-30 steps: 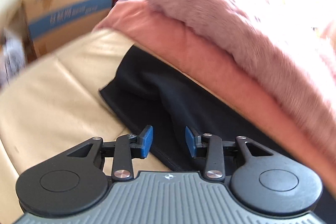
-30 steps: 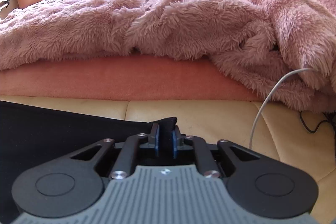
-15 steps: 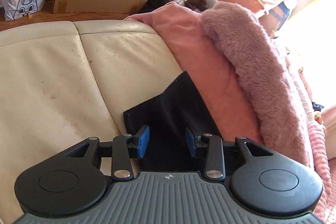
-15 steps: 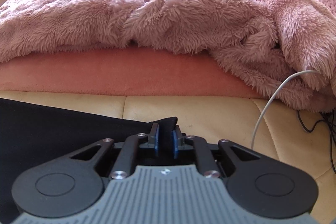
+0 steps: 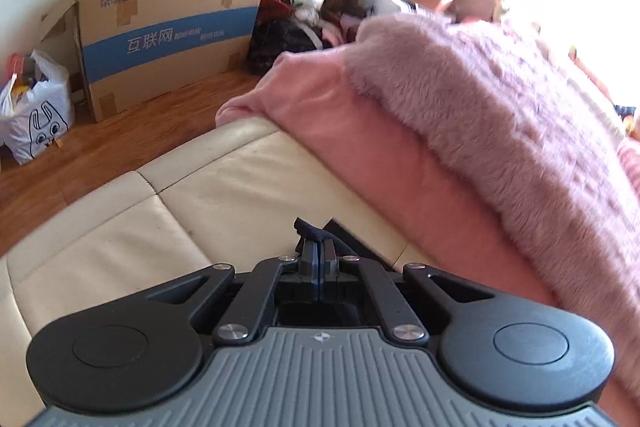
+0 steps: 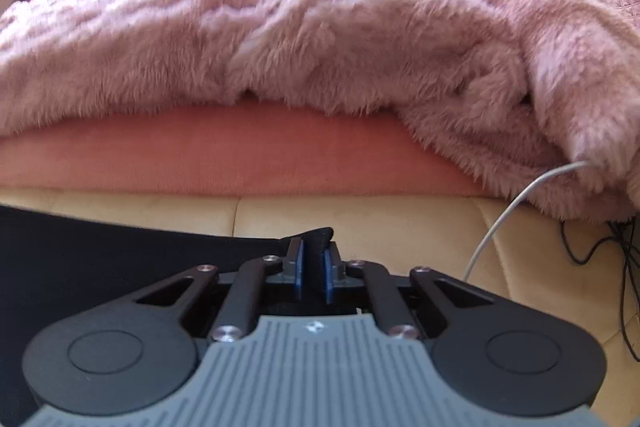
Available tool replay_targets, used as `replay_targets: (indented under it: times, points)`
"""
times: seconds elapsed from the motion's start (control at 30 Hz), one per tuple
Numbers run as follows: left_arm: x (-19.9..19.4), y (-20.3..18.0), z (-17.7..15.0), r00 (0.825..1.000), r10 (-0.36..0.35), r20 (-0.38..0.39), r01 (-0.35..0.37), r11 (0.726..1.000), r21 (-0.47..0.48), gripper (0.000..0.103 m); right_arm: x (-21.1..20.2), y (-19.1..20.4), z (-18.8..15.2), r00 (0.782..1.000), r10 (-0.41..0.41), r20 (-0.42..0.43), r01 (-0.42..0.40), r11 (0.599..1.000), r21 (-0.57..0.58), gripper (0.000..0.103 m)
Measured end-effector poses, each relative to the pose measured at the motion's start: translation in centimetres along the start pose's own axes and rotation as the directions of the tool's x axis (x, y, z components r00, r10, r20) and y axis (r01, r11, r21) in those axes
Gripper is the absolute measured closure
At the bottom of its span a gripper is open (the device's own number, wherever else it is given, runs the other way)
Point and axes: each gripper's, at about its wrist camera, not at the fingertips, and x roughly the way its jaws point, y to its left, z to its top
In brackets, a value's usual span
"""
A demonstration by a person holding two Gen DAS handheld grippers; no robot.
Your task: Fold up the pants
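Observation:
The black pants lie flat on a cream leather cushion, stretching left from my right gripper. My right gripper is shut on a corner of the pants; a black fold pokes up between the blue pads. In the left wrist view my left gripper is shut on another corner of the pants, with a bit of black cloth sticking out past the fingertips and more trailing to the right beneath it. Most of the pants are hidden under the gripper there.
A pink sheet and a fluffy mauve blanket border the cushion. A white cable and black cords lie at right. Beyond the cushion are a wooden floor, a cardboard box and a white bag.
My left gripper was open over the pants' edge and has closed on a corner of them, swinging its view toward the floor. My right gripper stays shut on its corner, slightly lifted.

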Motion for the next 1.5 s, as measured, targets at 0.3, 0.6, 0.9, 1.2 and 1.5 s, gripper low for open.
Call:
replay_targets:
  times: [0.3,0.6,0.9,1.2,1.5]
  points:
    - [4.7,0.8,-3.2,0.972,0.197,-0.128,-0.177,0.972,0.151,0.089,0.1,-1.3,-1.8,0.996,-0.078,-0.048,0.080,0.995,0.056,0.103]
    - [5.7,-1.1,1.6,0.995,0.072,-0.065,-0.057,0.979,0.196,0.050,-1.6,0.4,-3.3,0.999,-0.039,0.022,0.038,0.996,0.076,0.087]
    - [8.6,-3.4,-0.2,0.995,0.088,-0.038,-0.073,0.953,0.294,0.102,-2.2,1.9,-4.8,0.998,-0.025,0.057,0.021,0.997,0.076,0.082]
    - [8.1,-6.8,1.5,0.990,0.093,0.108,-0.129,0.906,0.403,0.102,-1.4,2.1,-6.1,0.998,-0.033,0.044,0.030,0.997,0.067,0.082]
    - [6.6,-4.2,0.7,0.979,0.165,0.123,-0.197,0.927,0.320,0.082,-2.7,2.8,-6.2,0.996,-0.043,0.072,0.039,0.998,0.055,0.082]
